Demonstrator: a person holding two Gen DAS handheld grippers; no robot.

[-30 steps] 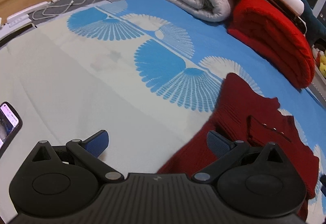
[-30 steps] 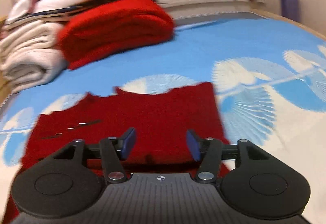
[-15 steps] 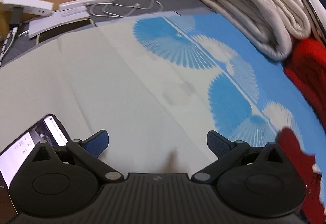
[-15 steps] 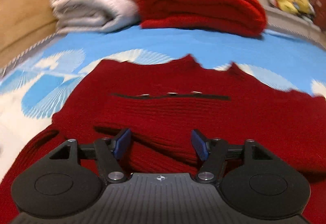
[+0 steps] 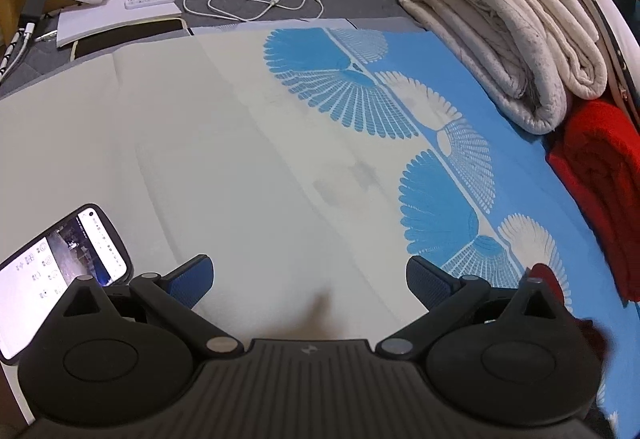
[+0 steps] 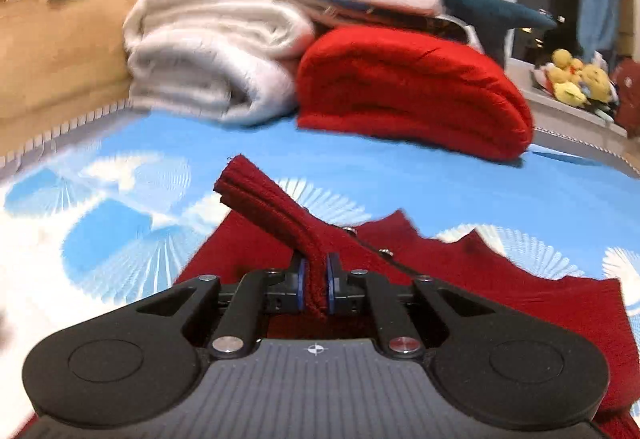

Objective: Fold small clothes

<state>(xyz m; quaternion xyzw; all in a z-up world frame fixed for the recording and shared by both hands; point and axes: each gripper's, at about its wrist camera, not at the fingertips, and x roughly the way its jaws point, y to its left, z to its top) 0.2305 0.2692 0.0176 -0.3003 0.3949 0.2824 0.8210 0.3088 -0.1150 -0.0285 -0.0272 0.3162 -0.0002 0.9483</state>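
Blur softens the folded blankets (image 6: pixel 216 51); right tool (image 6: pixel 315 279) just clenched a dark red sweater (image 6: pixel 480 279) fold, left tool (image 5: pixel 308 279) released.

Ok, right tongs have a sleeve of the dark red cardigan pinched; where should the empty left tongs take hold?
Judging from both views: the left tongs stand open over bare sheet. Take the dark red cardigan at its near-left body edge, coming in low from the left; that edge lies flat and clear, while the right tongs have just closed on the raised sleeve.
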